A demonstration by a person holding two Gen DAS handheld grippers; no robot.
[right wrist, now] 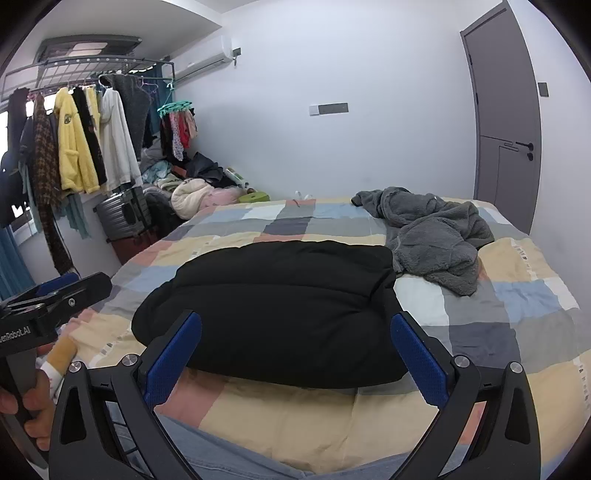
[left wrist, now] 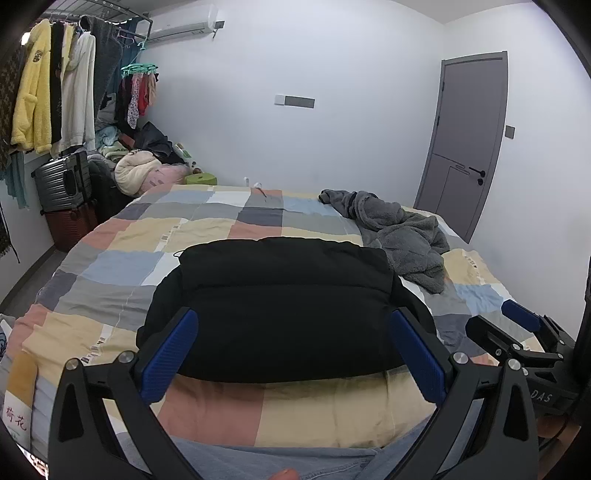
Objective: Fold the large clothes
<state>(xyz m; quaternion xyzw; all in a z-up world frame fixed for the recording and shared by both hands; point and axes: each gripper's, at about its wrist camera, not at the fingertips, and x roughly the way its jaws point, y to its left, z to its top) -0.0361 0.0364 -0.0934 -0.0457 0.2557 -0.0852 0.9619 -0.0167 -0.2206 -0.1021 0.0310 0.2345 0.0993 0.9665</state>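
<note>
A black jacket (left wrist: 284,306) lies folded into a thick block on the near half of the bed (left wrist: 207,225), on a patchwork cover of yellow, grey, blue and salmon squares. The left claw (left wrist: 291,354) hangs just short of the jacket's near edge with its blue pads (left wrist: 171,350) spread wide and nothing between them. The right claw (right wrist: 295,354) is likewise spread wide and empty, close to the same edge; from the left camera it shows at the right border, over the cover beside the jacket.

A crumpled grey fleece (left wrist: 402,236) lies behind and to the right of the jacket, its near fold touching or almost touching the jacket's far right corner. The cover left of the jacket is bare.

Left of the bed stands a rack (right wrist: 85,70) hung with clothes, a yellow coat (right wrist: 75,147) among them. Below it are stacked suitcases (left wrist: 64,184) and a heap of clothes (left wrist: 136,170) against the wall. A grey door (left wrist: 465,140) is shut at the far right, and an air conditioner (left wrist: 181,24) sits high on the wall.
</note>
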